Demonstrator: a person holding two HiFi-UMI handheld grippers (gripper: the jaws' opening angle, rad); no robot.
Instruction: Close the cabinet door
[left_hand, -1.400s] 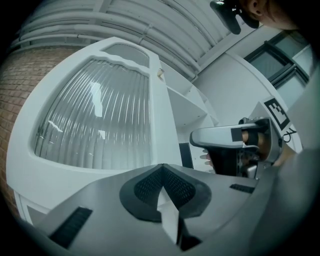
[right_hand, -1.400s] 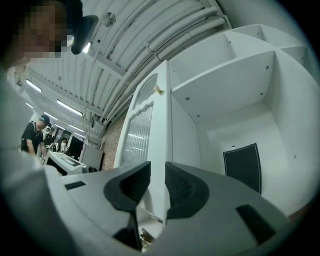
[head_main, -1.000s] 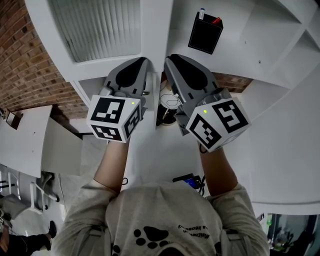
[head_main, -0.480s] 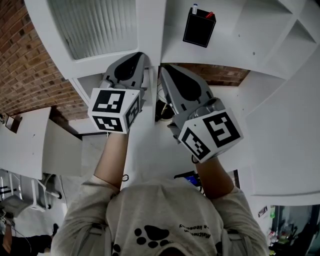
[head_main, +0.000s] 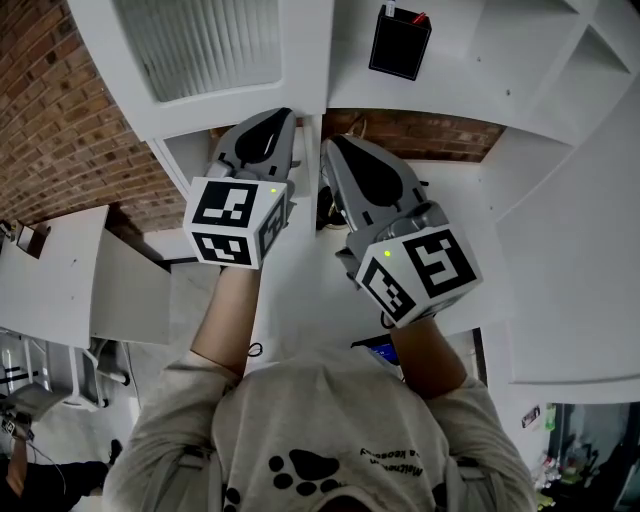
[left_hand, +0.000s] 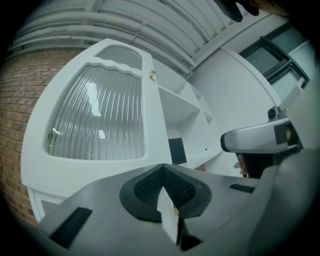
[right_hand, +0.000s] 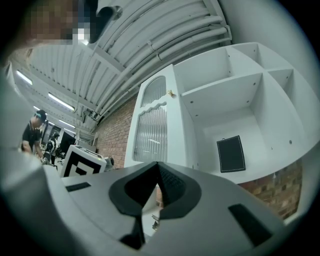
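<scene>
well, left gripper (head_main: 286, 118) and right gripper (head_main: 330, 148) sit side by side at the lower edge of the cabinet door (head_main: 200, 48) — left jaws together, right jaws just closed, nothing held.

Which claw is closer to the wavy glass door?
Left. The left claw is right by the glass door's lower frame. The right claw is past the door's edge, below the open shelves.
</scene>
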